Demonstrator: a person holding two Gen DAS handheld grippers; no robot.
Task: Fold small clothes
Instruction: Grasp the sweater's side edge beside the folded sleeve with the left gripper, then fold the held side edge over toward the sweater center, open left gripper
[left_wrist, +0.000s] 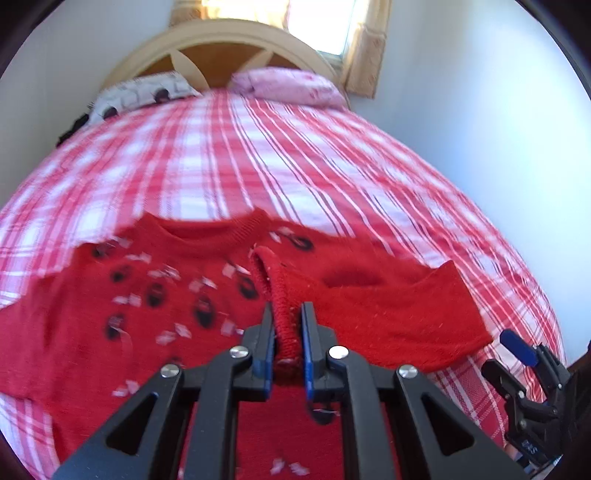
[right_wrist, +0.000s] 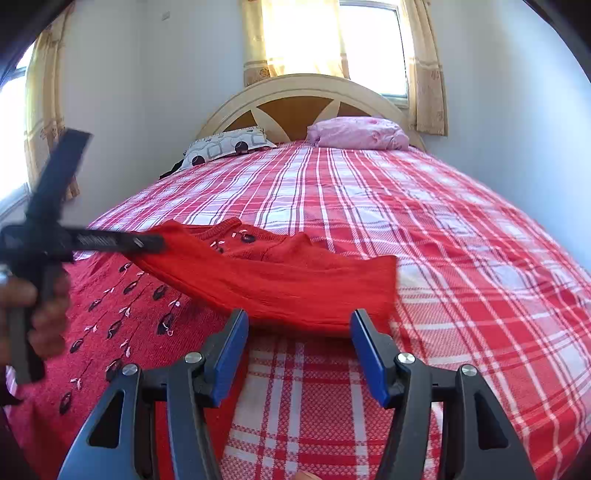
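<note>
Bedroom, bed (right_wrist: 424, 229) under a red-and-white plaid cover, arched headboard (right_wrist: 295, 88) and two pillows at the far end, curtained window (right_wrist: 369, 40) behind. Red knit sweater (left_wrist: 122, 295) with dark and pale embroidery lies flat on the near part of the bed; left tongs (left_wrist: 287, 314) are clamped on a ribbed edge of it, lifting that part of the knit up off the body. Right tongs (right_wrist: 299, 325) hang wide apart, gripping nothing, just short of the sleeve (right_wrist: 295, 288) edge.
</note>
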